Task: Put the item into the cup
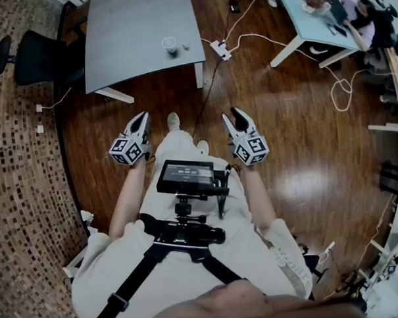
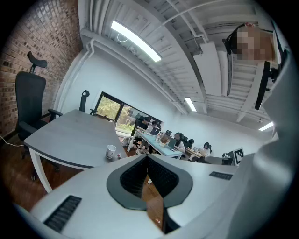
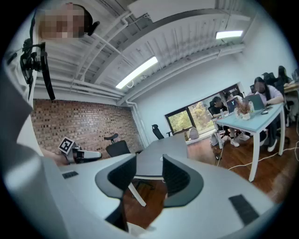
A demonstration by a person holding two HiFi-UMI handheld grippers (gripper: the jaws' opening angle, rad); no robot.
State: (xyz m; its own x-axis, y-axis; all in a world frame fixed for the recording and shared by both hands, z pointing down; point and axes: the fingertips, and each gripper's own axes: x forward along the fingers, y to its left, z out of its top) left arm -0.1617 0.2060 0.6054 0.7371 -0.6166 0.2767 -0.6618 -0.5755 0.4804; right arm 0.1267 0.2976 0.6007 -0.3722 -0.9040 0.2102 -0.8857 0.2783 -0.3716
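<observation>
A white paper cup point(image 1: 170, 45) stands near the front edge of a grey table point(image 1: 127, 33), far ahead of me. A small pale item point(image 1: 186, 47) lies on the table just right of the cup. The left gripper view shows the cup point(image 2: 111, 151) and the item point(image 2: 119, 156) on the same table point(image 2: 70, 140). My left gripper point(image 1: 143, 118) is held in the air at waist height, and its jaws point(image 2: 147, 158) meet at the tips with nothing in them. Beside it, my right gripper point(image 1: 236, 114) stands open and empty point(image 3: 148, 158). Both point toward the table.
A black office chair point(image 1: 30, 57) stands left of the grey table. A power strip point(image 1: 220, 50) and white cables lie on the wooden floor to its right. A light-blue desk point(image 1: 311, 18) with seated people is at the far right. A camera rig point(image 1: 184, 177) hangs on my chest.
</observation>
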